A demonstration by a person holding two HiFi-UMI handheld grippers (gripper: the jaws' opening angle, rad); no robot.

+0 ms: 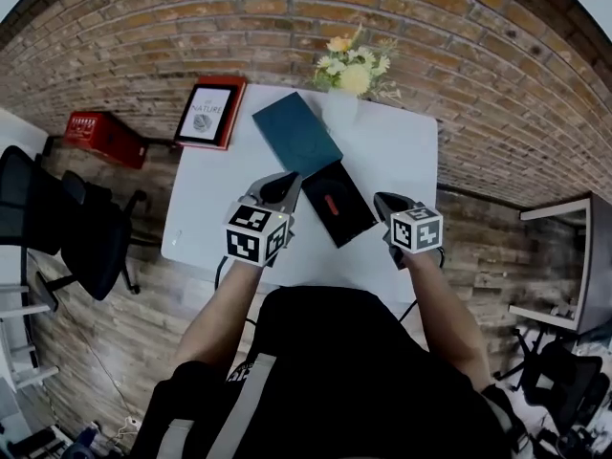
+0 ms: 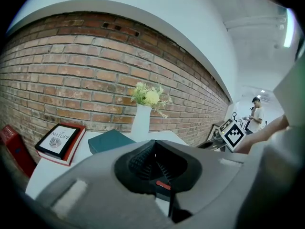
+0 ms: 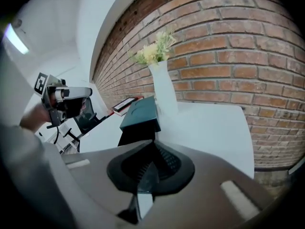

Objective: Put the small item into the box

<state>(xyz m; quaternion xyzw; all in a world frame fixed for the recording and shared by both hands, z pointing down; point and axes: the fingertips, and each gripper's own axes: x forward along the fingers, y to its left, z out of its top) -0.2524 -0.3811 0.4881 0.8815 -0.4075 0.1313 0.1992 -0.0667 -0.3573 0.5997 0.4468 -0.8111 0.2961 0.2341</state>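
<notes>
On the white table (image 1: 402,151) lies an open black box (image 1: 337,204) with a small red item (image 1: 330,205) inside it. Its teal lid (image 1: 296,134) rests just behind, touching the box's far end. My left gripper (image 1: 286,184) hovers at the box's left edge, jaws shut and empty. My right gripper (image 1: 382,203) is just right of the box, also shut and empty. In the left gripper view the red item (image 2: 163,184) shows below the shut left gripper (image 2: 156,163). The right gripper view looks past the shut right gripper (image 3: 151,163) to the lid (image 3: 140,113).
A white vase of yellow flowers (image 1: 346,89) stands at the table's far edge. A red-edged book (image 1: 206,113) lies at the far left corner. On the floor to the left are a red crate (image 1: 105,138) and a black chair (image 1: 67,223). A brick wall runs behind.
</notes>
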